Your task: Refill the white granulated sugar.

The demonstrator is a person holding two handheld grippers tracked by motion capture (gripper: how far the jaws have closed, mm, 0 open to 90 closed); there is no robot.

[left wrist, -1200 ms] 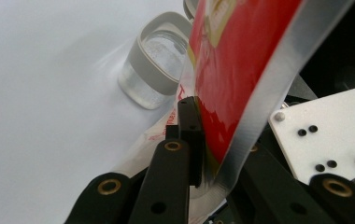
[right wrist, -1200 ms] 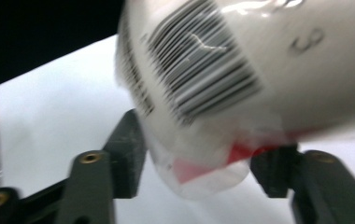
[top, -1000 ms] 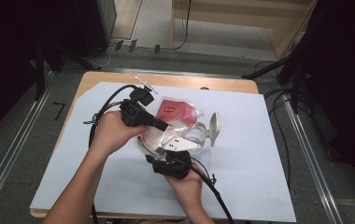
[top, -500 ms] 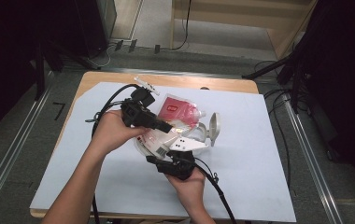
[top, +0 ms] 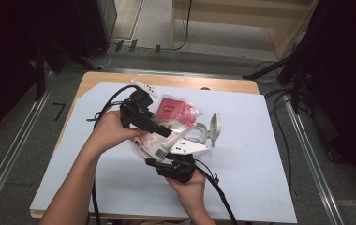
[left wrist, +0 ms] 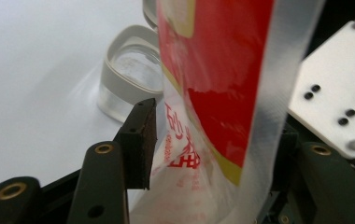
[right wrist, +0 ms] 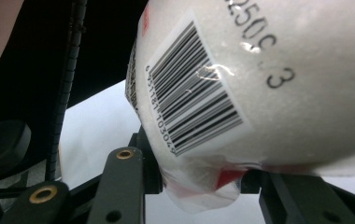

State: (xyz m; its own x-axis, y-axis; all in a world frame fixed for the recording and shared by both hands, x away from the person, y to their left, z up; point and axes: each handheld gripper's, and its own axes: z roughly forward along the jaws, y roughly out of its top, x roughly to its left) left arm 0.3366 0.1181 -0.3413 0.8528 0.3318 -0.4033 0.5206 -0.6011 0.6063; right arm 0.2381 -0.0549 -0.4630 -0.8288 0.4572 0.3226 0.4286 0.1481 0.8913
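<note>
Red-and-clear pouch (top: 166,123) held over the white table sheet (top: 260,154), right gripper (right wrist: 201,184) clamped on its bottom corner, left gripper (left wrist: 213,154) jaws just opening — pouch between them, left pad clear of it, clear container (left wrist: 129,79) behind.

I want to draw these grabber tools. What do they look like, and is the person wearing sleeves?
Both are black. The left gripper and right gripper each trail a black cable. A pale grey three-cornered plate has small dark holes. The jaws have brass-coloured rivets and dark pads. The forearms are bare, no sleeves visible.
</note>
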